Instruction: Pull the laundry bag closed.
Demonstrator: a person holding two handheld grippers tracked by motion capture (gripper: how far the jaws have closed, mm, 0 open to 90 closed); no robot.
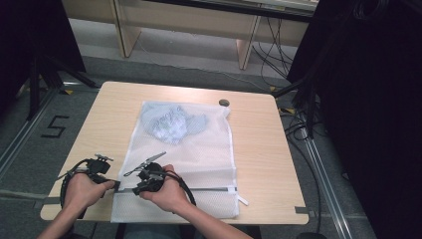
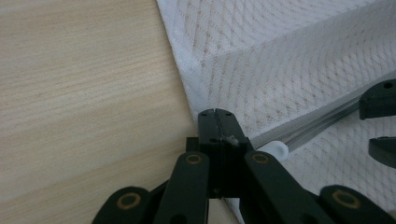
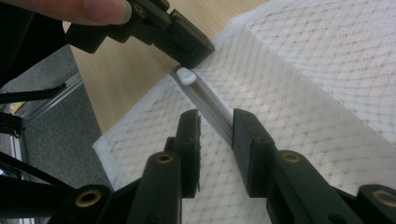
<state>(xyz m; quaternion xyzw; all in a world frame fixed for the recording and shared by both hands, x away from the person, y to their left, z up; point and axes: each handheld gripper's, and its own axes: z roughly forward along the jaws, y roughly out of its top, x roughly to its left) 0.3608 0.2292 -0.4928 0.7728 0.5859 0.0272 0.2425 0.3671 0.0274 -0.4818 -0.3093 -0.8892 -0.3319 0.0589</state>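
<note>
Mesh bag (image 1: 199,164) lies flat down the middle of the tabletop (image 1: 259,149), its zipped end at the near edge and a bundle of bluish cloth (image 1: 171,122) inside toward the far end. We judge it light, limp and loosely woven: it will bunch and slide on the wood rather than hold any shape, so a pull needs a counter-hold.

At the bag's near left corner our left gripper (image 2: 215,122) has its jaws pressed together on the fabric hem just beside the white zipper end (image 2: 275,149). That pinch looks like a sound anchor, since the hem is doubled and firmer than the netting.

Just to the right along the grey zipper (image 3: 212,107), our right gripper (image 3: 215,123) stands partly open, its jaws either side of the track and holding nothing. The small slider or tab is the place to take hold; the mesh itself would only stretch.
</note>
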